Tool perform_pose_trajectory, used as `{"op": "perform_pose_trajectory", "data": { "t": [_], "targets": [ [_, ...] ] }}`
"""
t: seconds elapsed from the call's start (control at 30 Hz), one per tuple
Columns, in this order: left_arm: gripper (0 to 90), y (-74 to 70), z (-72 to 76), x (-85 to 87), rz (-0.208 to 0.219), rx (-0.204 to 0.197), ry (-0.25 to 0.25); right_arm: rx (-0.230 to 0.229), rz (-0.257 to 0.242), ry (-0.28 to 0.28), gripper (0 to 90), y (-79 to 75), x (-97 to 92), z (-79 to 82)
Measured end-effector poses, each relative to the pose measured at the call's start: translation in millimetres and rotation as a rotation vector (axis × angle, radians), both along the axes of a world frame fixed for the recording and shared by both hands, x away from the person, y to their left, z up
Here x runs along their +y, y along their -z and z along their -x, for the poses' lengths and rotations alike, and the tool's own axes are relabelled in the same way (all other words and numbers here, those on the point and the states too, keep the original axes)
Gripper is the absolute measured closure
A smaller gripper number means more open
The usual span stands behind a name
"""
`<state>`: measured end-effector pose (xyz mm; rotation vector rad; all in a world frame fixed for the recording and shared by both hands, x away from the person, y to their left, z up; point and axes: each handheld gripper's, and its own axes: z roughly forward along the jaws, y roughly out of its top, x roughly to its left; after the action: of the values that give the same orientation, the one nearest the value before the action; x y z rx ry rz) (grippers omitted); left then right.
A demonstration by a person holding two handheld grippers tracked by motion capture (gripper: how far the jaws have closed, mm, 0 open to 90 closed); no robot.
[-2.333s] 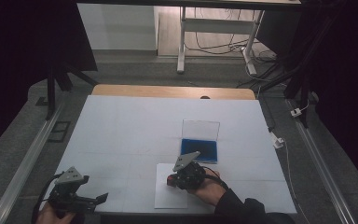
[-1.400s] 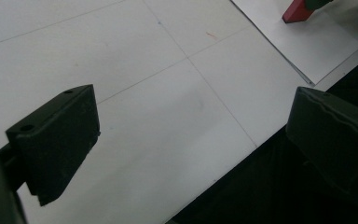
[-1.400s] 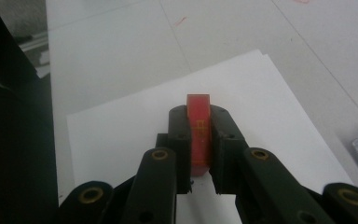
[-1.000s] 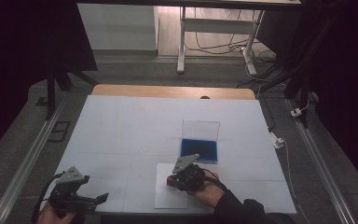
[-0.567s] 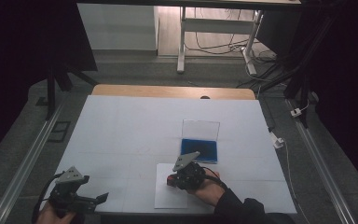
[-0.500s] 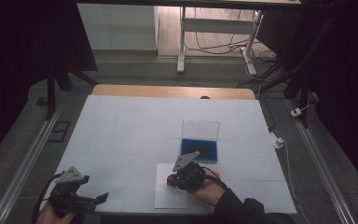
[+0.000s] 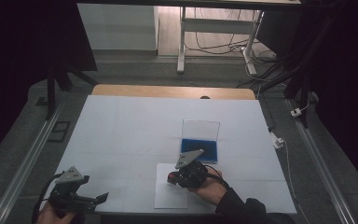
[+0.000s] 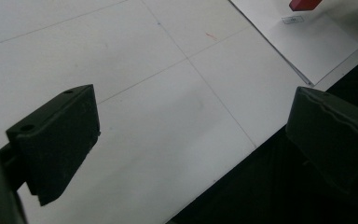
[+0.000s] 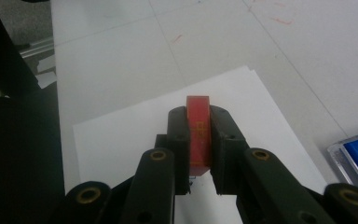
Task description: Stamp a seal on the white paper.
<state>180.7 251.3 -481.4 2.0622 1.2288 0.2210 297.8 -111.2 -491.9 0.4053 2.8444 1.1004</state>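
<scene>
Right tool point(image 9: 199, 140) clenched on a slim red block point(image 9: 198, 135) — gold marks, perhaps lettering; left tool point(image 8: 191, 140) released.

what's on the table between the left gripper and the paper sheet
Nothing: in the high view, only bare white table separates the left gripper from the paper sheet.

Dim room, brightly lit white table point(image 7: 121, 130), dark surroundings, soft blur on near jaws.
</scene>
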Motion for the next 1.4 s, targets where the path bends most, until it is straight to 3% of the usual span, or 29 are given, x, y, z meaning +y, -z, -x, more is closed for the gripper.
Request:
{"op": "perform_pose_trajectory", "data": {
  "t": [1.4],
  "targets": [
    [3.2,0.0,-0.4,0.1,0.003,0.000,0.002,-0.019,-0.079,0.087,80.0,-21.4,-21.4,-15.0]
  ]
}}
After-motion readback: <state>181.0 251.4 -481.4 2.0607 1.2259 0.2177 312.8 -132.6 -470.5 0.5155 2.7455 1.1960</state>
